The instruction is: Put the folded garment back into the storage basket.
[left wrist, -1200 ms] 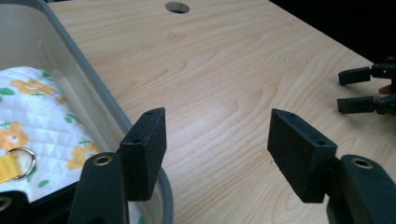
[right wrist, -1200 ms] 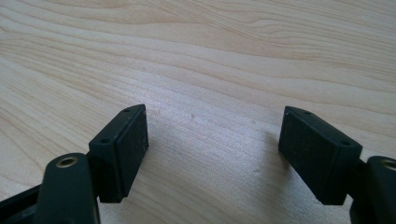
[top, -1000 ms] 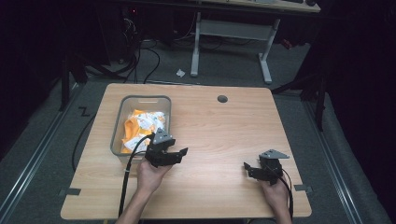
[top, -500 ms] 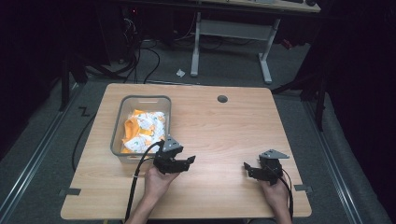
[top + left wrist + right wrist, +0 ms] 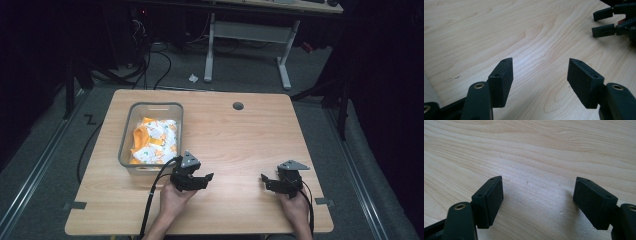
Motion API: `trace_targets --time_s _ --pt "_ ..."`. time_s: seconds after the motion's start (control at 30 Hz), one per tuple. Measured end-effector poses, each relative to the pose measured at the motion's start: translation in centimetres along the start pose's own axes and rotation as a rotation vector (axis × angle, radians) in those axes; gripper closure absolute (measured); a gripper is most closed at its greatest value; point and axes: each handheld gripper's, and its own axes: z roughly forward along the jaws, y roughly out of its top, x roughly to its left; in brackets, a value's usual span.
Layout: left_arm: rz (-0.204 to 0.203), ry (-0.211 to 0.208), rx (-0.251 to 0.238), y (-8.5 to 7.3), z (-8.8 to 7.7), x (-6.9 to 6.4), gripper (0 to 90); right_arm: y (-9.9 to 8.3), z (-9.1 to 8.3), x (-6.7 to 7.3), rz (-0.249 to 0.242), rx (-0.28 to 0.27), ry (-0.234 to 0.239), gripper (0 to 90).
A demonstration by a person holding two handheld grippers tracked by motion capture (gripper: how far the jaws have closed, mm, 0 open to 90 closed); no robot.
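both tongs, left (image 5: 209,176) and right (image 5: 265,181), jaws apart and empty, low over the bare table (image 5: 240,140)

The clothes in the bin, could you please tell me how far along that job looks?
Done: orange-and-white clothes lie inside the grey bin, and none show on the table. In hand: nothing; the left gripper and right gripper are both open and empty, low over bare wood near the front edge. Left: no visible clothes to pack, so it looks near finished.
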Motion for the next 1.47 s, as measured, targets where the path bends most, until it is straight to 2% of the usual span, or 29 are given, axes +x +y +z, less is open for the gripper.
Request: trace_targets --time_s 0.23,0.63,0.73,0.83,1.0,1.2,1.47 --pt "-0.028 0.002 0.018 -0.8 0.7 0.3 37.7 0.0 0.0 0.0 0.0 0.0 0.0 24.3" --pt "-0.036 0.029 0.057 -2.0 1.6 0.4 37.7 0.0 0.0 0.0 0.0 0.0 0.0 24.2" --pt "-0.015 0.05 0.068 -2.2 1.9 0.3 37.7 0.0 0.0 0.0 0.0 0.0 0.0 24.2" --pt "-0.013 0.057 0.074 -2.4 2.2 0.4 37.7 0.0 0.0 0.0 0.0 0.0 0.0 24.3" --pt "0.015 0.09 0.067 -2.5 2.2 0.2 37.8 0.0 0.0 0.0 0.0 0.0 0.0 24.3" --pt "0.095 0.155 0.05 -3.1 2.5 -0.4 36.0 0.0 0.0 0.0 0.0 0.0 0.0 24.3" --pt "0.082 0.166 0.053 -3.0 2.5 -0.3 31.7 0.0 0.0 0.0 0.0 0.0 0.0 24.3"
